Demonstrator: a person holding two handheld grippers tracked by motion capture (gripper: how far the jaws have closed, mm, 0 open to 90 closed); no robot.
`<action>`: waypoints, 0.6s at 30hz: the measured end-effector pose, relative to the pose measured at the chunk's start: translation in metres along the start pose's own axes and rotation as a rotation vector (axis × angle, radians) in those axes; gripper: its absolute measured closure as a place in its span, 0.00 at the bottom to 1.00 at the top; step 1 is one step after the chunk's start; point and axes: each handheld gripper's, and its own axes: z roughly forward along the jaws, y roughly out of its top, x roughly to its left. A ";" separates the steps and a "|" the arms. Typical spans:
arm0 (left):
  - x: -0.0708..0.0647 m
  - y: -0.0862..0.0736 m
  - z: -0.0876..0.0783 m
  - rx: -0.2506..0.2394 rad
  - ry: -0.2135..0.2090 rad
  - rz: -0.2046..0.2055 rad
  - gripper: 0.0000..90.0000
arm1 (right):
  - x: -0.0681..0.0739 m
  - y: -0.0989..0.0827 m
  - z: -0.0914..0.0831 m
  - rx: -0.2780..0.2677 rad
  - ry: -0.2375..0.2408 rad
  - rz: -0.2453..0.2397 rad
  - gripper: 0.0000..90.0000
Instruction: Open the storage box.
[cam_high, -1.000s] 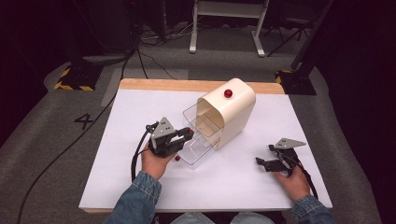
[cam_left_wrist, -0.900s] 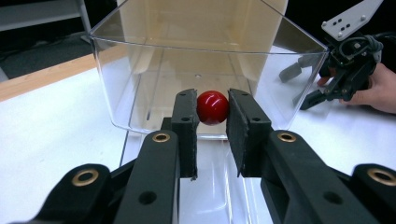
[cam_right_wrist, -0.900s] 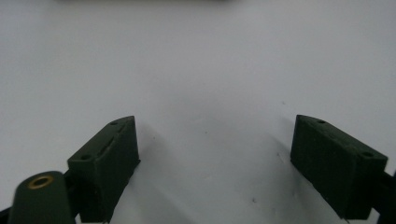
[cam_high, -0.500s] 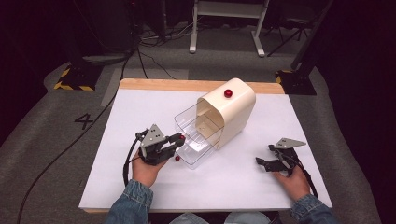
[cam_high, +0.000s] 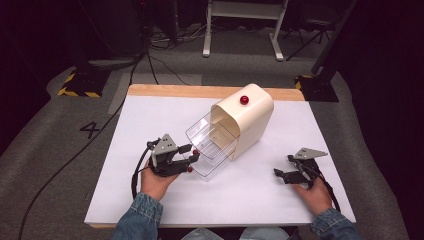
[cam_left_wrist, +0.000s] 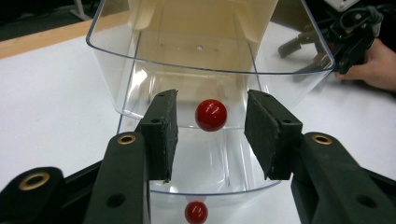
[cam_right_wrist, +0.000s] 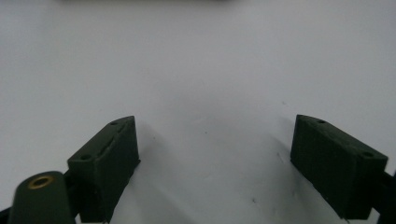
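Clear drawer (cam_high: 212, 145), pulled out of cream box (cam_high: 248, 119) on white table (cam_high: 150, 115). Red knob (cam_left_wrist: 211, 115) on drawer front: between left gripper's (cam_left_wrist: 211, 135) parted jaws, untouched. Right gripper (cam_high: 281, 175): jaws wide, empty, resting on table well right of box. Second red knob (cam_high: 244, 100) atop box.

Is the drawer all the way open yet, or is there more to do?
Mostly done: the clear drawer sticks well out of the cream box and looks empty. In hand: the left gripper has its jaws open on either side of the drawer's red knob, not touching it. The right gripper rests open on the white table. What is left is unclear; probably backing away.
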 end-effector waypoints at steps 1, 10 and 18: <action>0.000 -0.001 0.000 0.007 0.000 0.001 0.60 | 0.000 0.000 0.000 0.000 0.000 0.000 0.17; 0.000 -0.005 -0.003 0.015 0.015 0.004 0.56 | 0.000 0.000 0.000 0.000 0.000 0.000 0.17; -0.002 -0.011 -0.023 0.025 0.061 0.027 0.52 | 0.000 0.000 0.000 -0.001 0.000 0.000 0.17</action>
